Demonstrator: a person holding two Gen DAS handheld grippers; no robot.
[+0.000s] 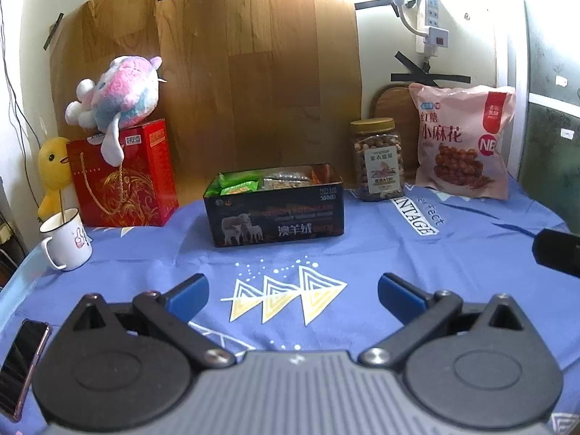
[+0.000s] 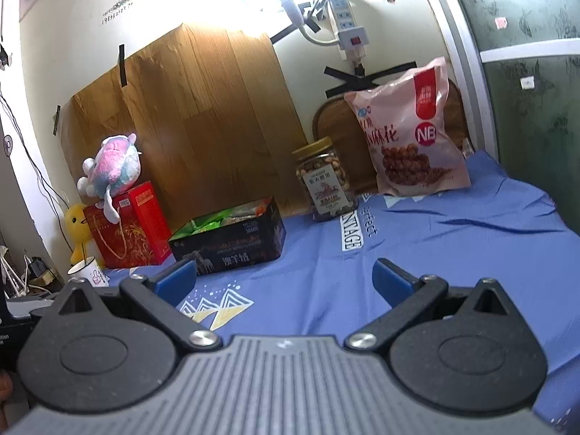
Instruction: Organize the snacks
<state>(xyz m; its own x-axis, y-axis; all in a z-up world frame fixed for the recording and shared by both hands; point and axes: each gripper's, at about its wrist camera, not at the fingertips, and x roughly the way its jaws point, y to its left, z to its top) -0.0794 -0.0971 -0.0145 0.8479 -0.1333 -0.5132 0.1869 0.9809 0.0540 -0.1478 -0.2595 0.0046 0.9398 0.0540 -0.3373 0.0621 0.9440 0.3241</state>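
Hovering empty over the blue-clothed worktop (image 1: pixel 362 253), the left gripper (image 1: pixel 293 295) and right gripper (image 2: pixel 284 278) are both spread, apparently finished, since the small snacks sit gathered in the black tin (image 1: pixel 275 214), jar (image 1: pixel 378 159) and pink bag (image 1: pixel 464 141) lined behind.

left gripper (image 1: pixel 293 295) agape, snack tin (image 1: pixel 275 214) ahead

wall (image 1: pixel 380 54): cream | wood-grain panel (image 1: pixel 235 72): taped | power strip (image 2: pixel 346 18): wall-mounted
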